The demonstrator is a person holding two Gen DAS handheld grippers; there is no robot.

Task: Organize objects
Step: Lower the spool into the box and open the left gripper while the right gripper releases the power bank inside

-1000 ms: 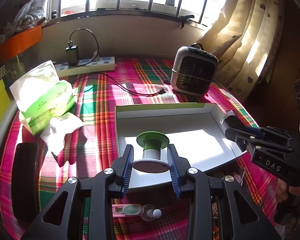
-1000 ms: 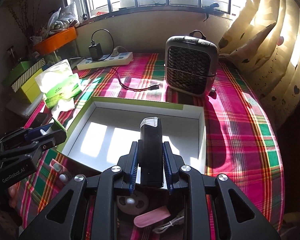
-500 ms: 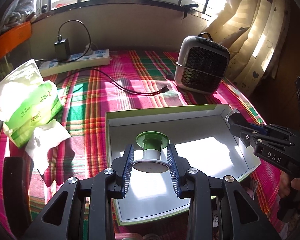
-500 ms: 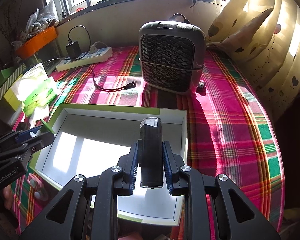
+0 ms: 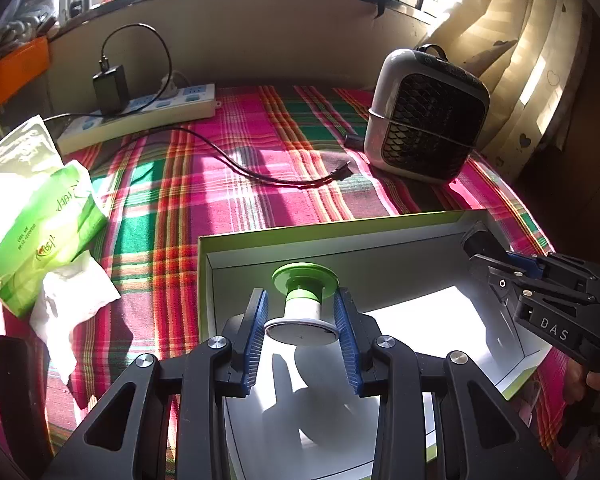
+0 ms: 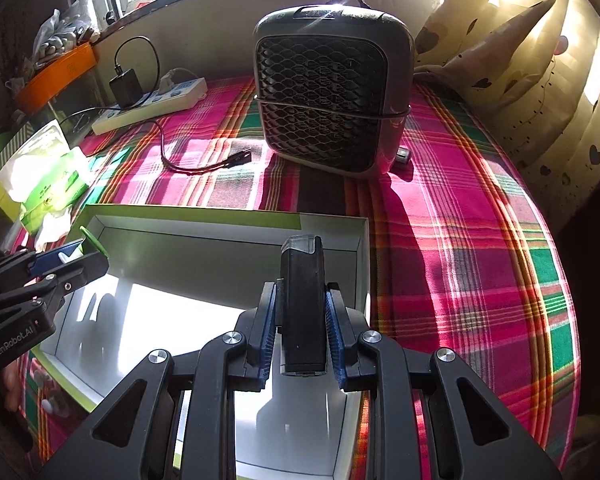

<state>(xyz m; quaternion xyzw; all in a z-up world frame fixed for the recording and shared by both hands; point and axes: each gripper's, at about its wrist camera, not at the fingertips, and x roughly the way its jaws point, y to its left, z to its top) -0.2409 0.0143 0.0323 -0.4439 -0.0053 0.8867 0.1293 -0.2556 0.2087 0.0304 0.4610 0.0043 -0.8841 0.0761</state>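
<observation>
Gripping spool (image 5: 302, 307) in left gripper (image 5: 302, 334), seemingly above box (image 5: 340, 236).

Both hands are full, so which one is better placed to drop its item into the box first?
Probably the left: its spool hangs over the middle of the box, while the right holds its black device near the wall.

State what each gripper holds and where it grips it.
Left gripper clamps the green-and-white spool-shaped piece by its white flange; right gripper clamps the black rectangular device by its long sides.
</observation>
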